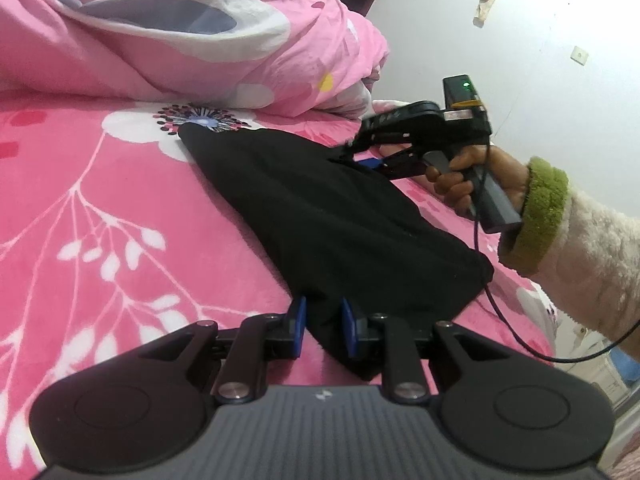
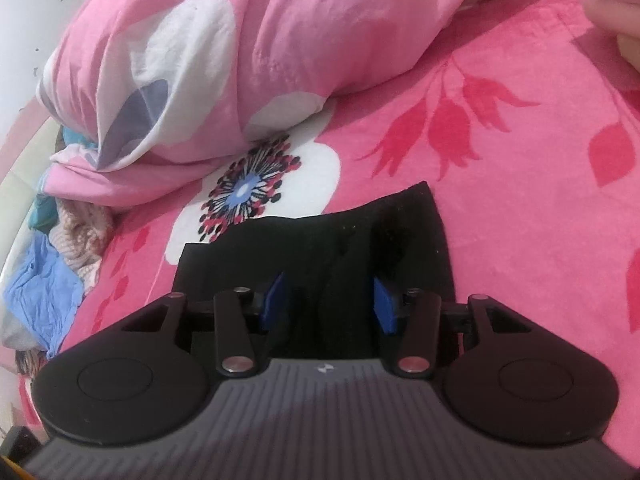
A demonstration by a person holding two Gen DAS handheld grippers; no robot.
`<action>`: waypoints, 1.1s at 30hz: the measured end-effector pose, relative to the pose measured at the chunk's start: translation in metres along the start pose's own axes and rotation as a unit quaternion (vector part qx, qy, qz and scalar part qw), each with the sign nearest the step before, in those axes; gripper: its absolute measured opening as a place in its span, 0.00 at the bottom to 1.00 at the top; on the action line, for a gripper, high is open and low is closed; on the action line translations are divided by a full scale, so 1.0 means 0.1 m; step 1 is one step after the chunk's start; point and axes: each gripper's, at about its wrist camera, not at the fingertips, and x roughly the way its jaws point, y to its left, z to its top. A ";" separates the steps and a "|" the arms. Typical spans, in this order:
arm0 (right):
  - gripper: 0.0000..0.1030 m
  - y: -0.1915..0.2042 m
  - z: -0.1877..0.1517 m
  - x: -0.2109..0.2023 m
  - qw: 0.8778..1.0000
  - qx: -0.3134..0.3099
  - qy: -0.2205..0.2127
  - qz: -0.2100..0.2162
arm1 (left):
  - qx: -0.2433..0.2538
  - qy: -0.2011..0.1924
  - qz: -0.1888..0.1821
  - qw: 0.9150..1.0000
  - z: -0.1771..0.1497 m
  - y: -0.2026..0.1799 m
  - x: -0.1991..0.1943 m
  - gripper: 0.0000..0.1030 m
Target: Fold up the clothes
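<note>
A black, soft fabric garment (image 1: 336, 216) lies on the pink floral fleece bed cover (image 1: 100, 220), already narrowed into a long, tapering shape. In the left wrist view its long axis runs from the lower middle of the frame up toward the upper left, where its far end stops at the white flower print just short of the heaped pink patterned quilt (image 1: 168, 32).

The left gripper (image 1: 323, 330) sits at the near end of that strip. Its jaws stand narrow, with a point of the black cloth between the blue pads (image 1: 299, 322); I judge they are pinching it, though dark cloth against dark parts makes the contact hard to read.

The right gripper (image 1: 374, 160), held by a hand (image 1: 476, 176) in a cream fleece sleeve with a green cuff (image 1: 540, 216), comes in from the right of the frame at the garment's far long edge. In its own view the jaws stand moderately apart with black cloth lying below and between them (image 2: 328, 300); whether any fold is caught I cannot tell.

So the two grippers sit at opposite ends of one strip, the left at the near tip, the right nearer the wide end. Any further fold would turn on carrying one end along that axis toward the other. A loose pile of other clothes (image 2: 52, 272) lies at the left edge of the right wrist view.
</note>
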 end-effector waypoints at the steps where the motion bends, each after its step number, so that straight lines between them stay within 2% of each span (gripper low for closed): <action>1: 0.08 -0.02 0.00 -0.02 1.000 0.005 -0.008 0.008 | 0.001 -0.001 0.000 1.000 -0.01 0.00 -0.01 0.20; 3: 0.05 -0.08 -0.01 -0.09 0.999 0.017 -0.027 0.031 | -0.001 -0.002 -0.001 1.000 -0.01 0.00 -0.01 0.20; 7: 0.04 -0.23 -0.03 -0.27 0.992 0.039 -0.078 0.093 | -0.003 -0.001 -0.003 1.000 -0.01 0.01 -0.01 0.21; 15: 0.04 -0.76 -0.03 -0.04 0.984 0.131 -0.074 0.097 | -0.002 -0.001 -0.003 1.000 -0.01 0.02 0.00 0.21; 19: 0.05 -0.79 -0.01 -0.11 0.983 0.129 -0.086 0.094 | -0.002 -0.001 -0.003 1.000 -0.02 0.03 0.00 0.21; 22: 0.10 -0.78 0.00 -0.15 0.981 0.140 -0.081 0.112 | -0.002 -0.001 -0.003 1.000 -0.02 0.03 0.00 0.21; 23: 0.15 -0.76 0.00 -0.16 0.980 0.141 -0.078 0.118 | -0.002 -0.001 -0.003 1.000 -0.02 0.03 0.00 0.21; 24: 0.24 -0.73 0.01 -0.15 0.981 0.135 -0.075 0.119 | -0.002 -0.001 -0.003 1.000 -0.03 0.03 0.00 0.21; 26: 0.31 -0.67 0.03 -0.14 0.984 0.121 -0.067 0.116 | -0.003 -0.001 -0.003 1.000 -0.03 0.03 0.00 0.21; 29: 0.31 -0.56 0.06 -0.08 0.989 0.089 -0.059 0.099 | -0.003 -0.001 -0.004 1.000 -0.04 0.02 -0.01 0.21; 30: 0.28 -0.52 0.06 -0.08 0.991 0.074 -0.062 0.097 | -0.004 -0.001 -0.004 1.000 -0.04 0.02 -0.01 0.21; 31: 0.20 -0.48 0.07 -0.09 0.992 0.059 -0.065 0.095 | -0.005 -0.001 -0.005 1.000 -0.04 0.02 -0.01 0.21; 32: 0.01 -0.45 0.07 -0.09 0.992 0.044 -0.069 0.093 | -0.006 -0.002 -0.005 1.000 -0.04 0.03 -0.02 0.21; 33: 0.01 -0.41 0.07 -0.10 0.993 0.030 -0.072 0.090 | -0.007 -0.002 -0.006 1.000 -0.04 0.03 -0.02 0.21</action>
